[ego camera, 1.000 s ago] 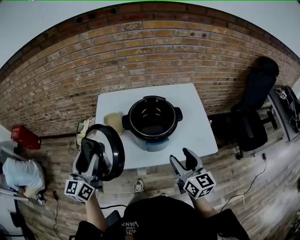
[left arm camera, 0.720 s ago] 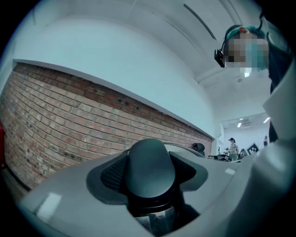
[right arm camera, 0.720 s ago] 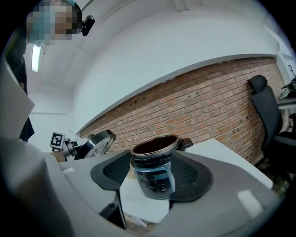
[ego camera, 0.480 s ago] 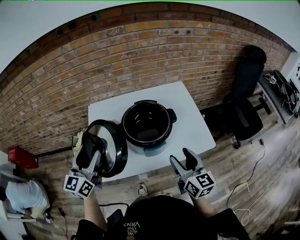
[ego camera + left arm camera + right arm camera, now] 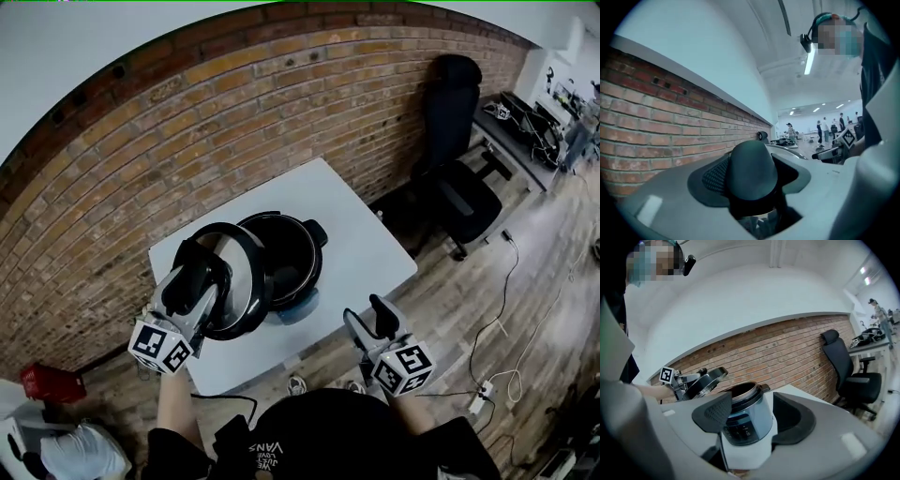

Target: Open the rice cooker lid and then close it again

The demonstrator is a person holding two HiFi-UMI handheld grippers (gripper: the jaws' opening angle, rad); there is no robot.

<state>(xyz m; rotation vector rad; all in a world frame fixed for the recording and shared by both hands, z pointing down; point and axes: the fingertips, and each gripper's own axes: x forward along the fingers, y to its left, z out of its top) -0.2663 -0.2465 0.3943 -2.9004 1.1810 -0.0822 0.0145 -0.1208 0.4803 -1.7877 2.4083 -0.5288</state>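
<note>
The black rice cooker stands open on the white table, with its inner pot showing. My left gripper is shut on the handle of the round black lid. It holds the lid tilted in the air, overlapping the cooker's left rim. In the left gripper view the dark lid handle fills the space between the jaws. My right gripper hangs open and empty in front of the table's near edge. In the right gripper view the cooker stands ahead of that gripper, with the raised lid to its left.
A brick wall runs behind the table. A black office chair stands to the right, beside a desk with clutter. A red box sits on the wooden floor at the left, and a cable trails at the right.
My left gripper has carried the lid rightward and up, from beside the table's left side to over the cooker's left rim. The head view has swung; the right gripper stays open.
</note>
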